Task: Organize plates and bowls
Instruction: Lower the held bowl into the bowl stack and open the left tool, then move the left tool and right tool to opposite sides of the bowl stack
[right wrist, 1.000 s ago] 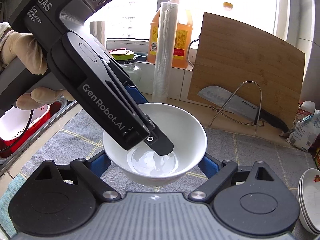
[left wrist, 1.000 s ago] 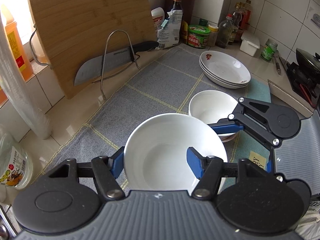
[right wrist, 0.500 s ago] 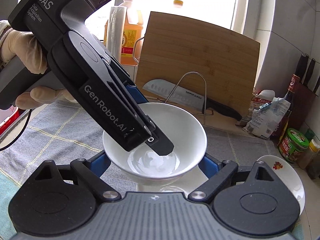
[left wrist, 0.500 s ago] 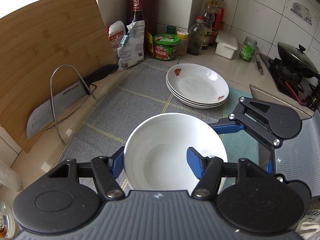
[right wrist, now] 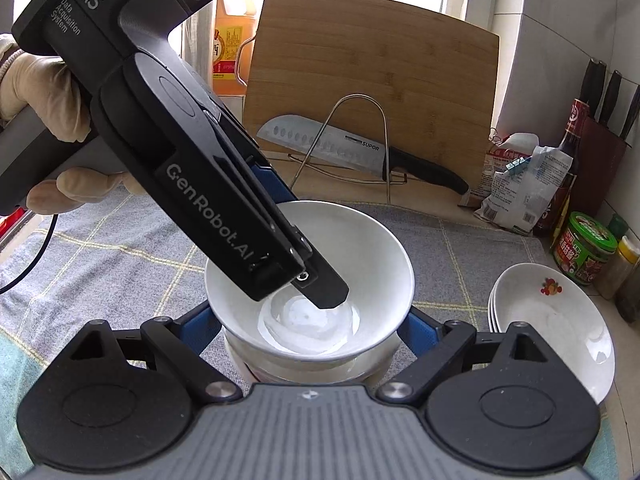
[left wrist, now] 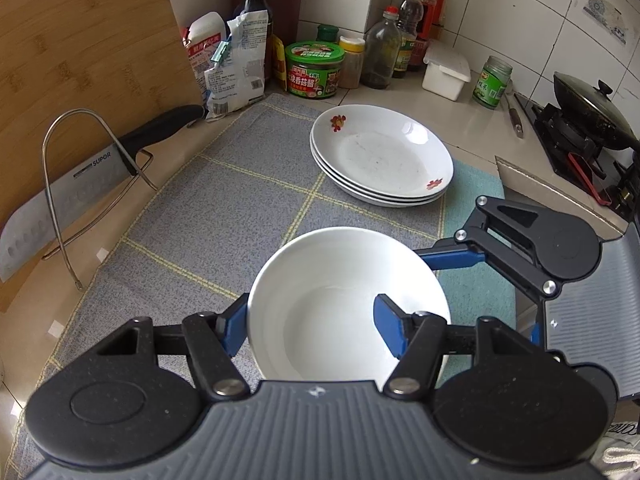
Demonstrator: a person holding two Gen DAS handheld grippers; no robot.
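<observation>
**Bowl held over the second bowl, ready to nest**

The left claw [left wrist: 310, 330] is clamped on the rim of a white bowl [left wrist: 320, 320], one pad outside the wall and the other inside. The right claw [right wrist: 308, 330] is spread wide, a pad on either side of the bowl; whether the pads touch it cannot be told. In the right view a second bowl [right wrist: 240, 354] shows directly below the held one, on the grey mat [left wrist: 224, 208]. Whether the two touch yet cannot be told.

The step in hand looks like stacking bowl into bowl. Next comes a straight, gentle lowering until the held bowl seats, then letting go of the rim and lifting the inner pad clear without tipping it. The plates [left wrist: 384, 160] sit stacked just beyond, near the jars.
</observation>
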